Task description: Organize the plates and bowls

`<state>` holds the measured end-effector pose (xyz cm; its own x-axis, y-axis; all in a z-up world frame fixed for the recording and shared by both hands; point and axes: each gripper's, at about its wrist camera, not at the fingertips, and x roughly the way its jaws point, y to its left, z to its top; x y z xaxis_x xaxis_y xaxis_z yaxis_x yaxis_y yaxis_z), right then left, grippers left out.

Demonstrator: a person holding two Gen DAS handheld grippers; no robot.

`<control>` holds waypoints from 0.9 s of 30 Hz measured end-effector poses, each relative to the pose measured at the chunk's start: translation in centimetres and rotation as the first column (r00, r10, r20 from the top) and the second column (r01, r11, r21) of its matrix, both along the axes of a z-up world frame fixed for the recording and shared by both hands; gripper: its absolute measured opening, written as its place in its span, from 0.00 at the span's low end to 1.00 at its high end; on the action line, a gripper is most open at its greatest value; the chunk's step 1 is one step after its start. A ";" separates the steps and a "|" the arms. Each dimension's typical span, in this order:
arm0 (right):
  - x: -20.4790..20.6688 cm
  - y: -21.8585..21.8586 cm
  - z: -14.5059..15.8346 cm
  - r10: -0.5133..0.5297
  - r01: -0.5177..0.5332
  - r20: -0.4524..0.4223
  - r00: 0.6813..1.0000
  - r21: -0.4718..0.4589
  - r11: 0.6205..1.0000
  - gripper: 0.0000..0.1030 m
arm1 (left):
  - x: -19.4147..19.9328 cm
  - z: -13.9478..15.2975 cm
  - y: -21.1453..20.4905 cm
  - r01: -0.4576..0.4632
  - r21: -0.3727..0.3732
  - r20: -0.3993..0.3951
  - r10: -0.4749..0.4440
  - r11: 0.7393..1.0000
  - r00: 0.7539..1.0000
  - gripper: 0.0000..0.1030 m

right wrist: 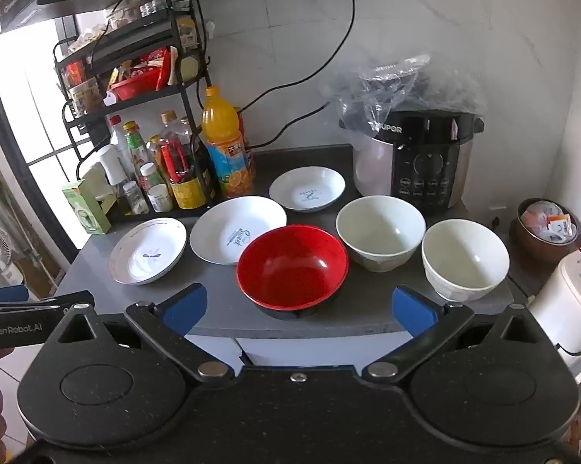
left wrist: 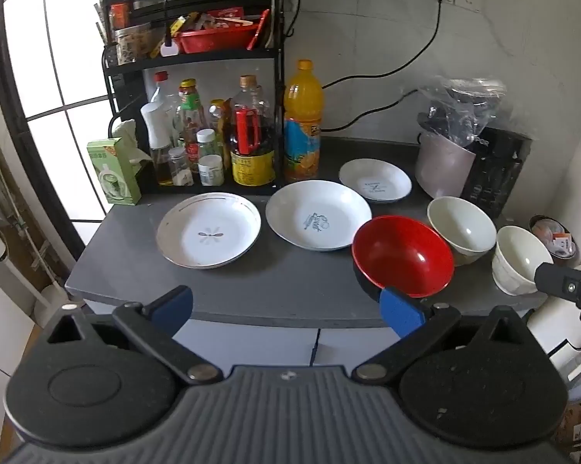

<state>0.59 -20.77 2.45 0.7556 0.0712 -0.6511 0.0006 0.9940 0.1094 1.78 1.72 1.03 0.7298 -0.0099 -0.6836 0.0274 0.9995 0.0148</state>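
We see a grey table (right wrist: 97, 263) with three white plates and three bowls spread across it, all beyond both tongs. The left tongs (left wrist: 286, 305) hang released over the near table edge with nothing between their blue pads; the right tongs (right wrist: 298, 305) are likewise spread wide and empty, the red bowl (right wrist: 292, 266) sitting just past the gap between them. At the far right stands a pressure cooker (right wrist: 426, 162) with a clear plastic bag (right wrist: 399, 85) over its top. At the far left a black rack (right wrist: 135, 89) holds bottles and jars, with an orange juice bottle (right wrist: 223, 139) beside it. The largest plate (right wrist: 238, 228), with blue lettering, lies left of and behind the red bowl, touching or nearly touching it. The flower-marked plate (right wrist: 149, 251) lies further left, and the smallest plate (right wrist: 308, 189) sits at the far middle. Right of the red bowl stand a cream bowl (right wrist: 381, 232) and then a white bowl (right wrist: 464, 259) near the right edge. A green carton (right wrist: 85, 207) stands at the far left corner.
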 end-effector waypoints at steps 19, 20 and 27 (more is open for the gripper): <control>0.4 1.1 0.0 0.055 -0.054 0.021 0.998 -0.038 0.998 1.00 | -0.9 -0.1 0.8 -0.015 0.000 0.001 0.015 1.000 1.000 0.99; 0.4 1.0 0.0 0.056 -0.055 0.027 0.998 -0.034 0.998 1.00 | -1.0 -0.1 0.8 -0.015 -0.001 0.002 0.015 1.000 1.000 0.99; 0.4 1.0 0.0 0.036 -0.037 -0.024 0.999 -0.047 0.998 1.00 | -1.2 -0.3 0.8 -0.020 -0.008 -0.005 0.020 1.000 1.000 0.99</control>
